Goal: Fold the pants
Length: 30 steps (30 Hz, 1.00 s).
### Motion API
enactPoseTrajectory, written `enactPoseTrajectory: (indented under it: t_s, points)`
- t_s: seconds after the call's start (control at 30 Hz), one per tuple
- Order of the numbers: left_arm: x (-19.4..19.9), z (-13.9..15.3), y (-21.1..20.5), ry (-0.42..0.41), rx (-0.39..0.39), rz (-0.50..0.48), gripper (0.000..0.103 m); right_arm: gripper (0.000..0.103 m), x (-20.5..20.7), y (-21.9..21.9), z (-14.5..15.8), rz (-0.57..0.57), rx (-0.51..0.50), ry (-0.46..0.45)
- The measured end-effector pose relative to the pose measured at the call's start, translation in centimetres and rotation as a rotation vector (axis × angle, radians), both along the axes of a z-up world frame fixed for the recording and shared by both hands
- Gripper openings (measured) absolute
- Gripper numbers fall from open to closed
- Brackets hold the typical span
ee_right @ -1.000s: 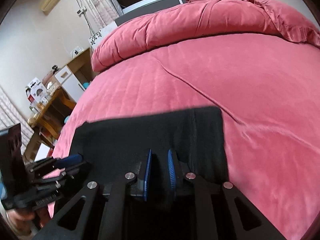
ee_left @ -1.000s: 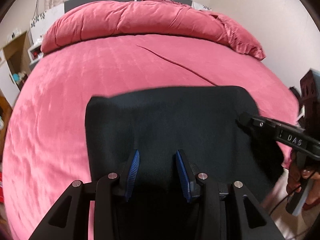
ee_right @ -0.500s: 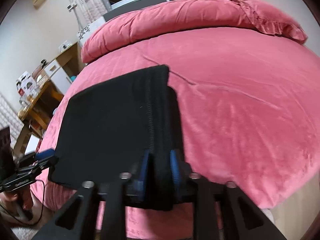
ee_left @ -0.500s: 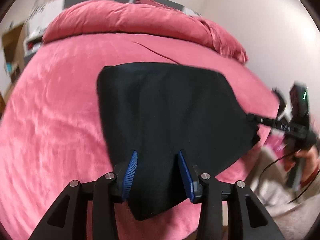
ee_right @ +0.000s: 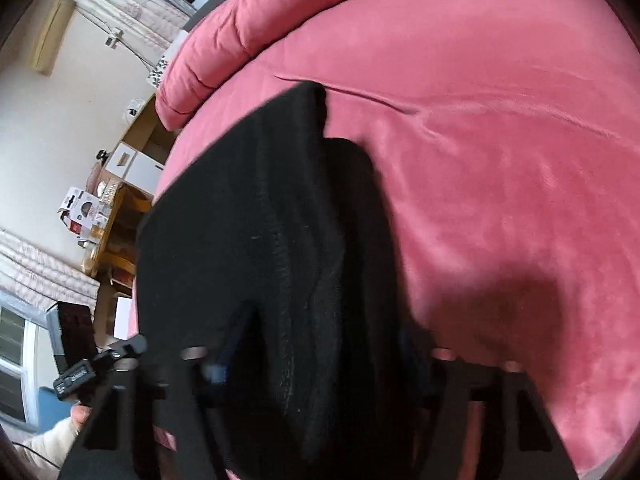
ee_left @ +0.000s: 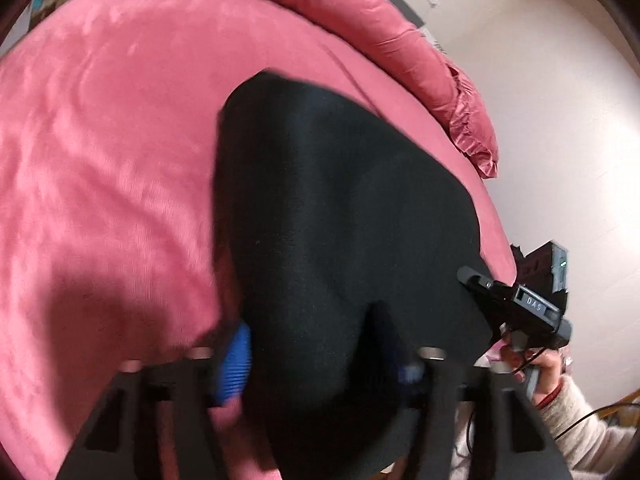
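since 0.5 s ago: black pants (ee_left: pixel 344 216) lifted, near edge raised off the pink bed (ee_left: pixel 112 152), far end still on it | left gripper (ee_left: pixel 316 360) clamped on pants' near edge, cloth bunched between blue pads | right gripper (ee_right: pixel 316 364) likewise pinching pants along the seam | pink duvet (ee_right: pixel 256 28) heaped at bed's far edge

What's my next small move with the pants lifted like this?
Probably carry both held corners forward toward the far hem, then lower. Both grippers, left and right, pinch the pants, whose near edge is raised while the far part lies on the bed.
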State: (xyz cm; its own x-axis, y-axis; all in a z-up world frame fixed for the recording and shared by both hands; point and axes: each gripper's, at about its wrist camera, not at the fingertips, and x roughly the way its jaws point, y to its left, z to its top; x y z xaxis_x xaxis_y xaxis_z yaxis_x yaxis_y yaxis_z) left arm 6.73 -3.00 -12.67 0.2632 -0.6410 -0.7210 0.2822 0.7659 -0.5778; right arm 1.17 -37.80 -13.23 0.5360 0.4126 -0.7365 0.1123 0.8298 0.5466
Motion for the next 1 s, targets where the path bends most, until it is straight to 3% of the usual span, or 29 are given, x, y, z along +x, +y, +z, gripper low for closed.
enactPoseTrajectory:
  t_s: [0.1, 0.23, 0.47, 0.6, 0.73, 0.83, 0.9, 1.0]
  points:
    - [0.4, 2.2, -0.2, -0.055, 0.014, -0.023, 0.034, 0.041, 0.3, 1.1, 2.6, 0.025, -0.032, -0.077]
    - [3.0, 5.0, 0.6, -0.12, -0.007, 0.016, 0.033, 0.041, 3.0, 1.7, 5.3, 0.029, -0.031, -0.173]
    - [10.9, 8.8, 2.5, -0.284, 0.044, 0.084, 0.033, 0.041, 12.6, 4.6, 7.8, 0.059, -0.052, -0.331]
    - [16.2, 8.0, 2.5, -0.322, 0.124, 0.094, 0.033, 0.041, 17.9, 6.1, 6.6, 0.061, -0.062, -0.34]
    - [20.4, 5.1, 3.0, -0.275, 0.172, 0.099, 0.034, 0.042, 21.5, 6.6, 4.5, 0.05, -0.076, -0.281]
    - [21.1, 2.2, 3.3, -0.246, 0.201, 0.105, 0.042, 0.047, 22.6, 6.1, 1.6, 0.025, -0.115, -0.198]
    - [20.8, 1.6, 3.4, -0.275, 0.204, 0.133, 0.057, 0.059, 22.2, 5.4, 0.1, -0.003, -0.096, -0.198]
    - [19.5, 1.8, 3.4, -0.287, 0.226, 0.182, 0.06, 0.067, 21.2, 4.7, 0.0, -0.027, -0.078, -0.192]
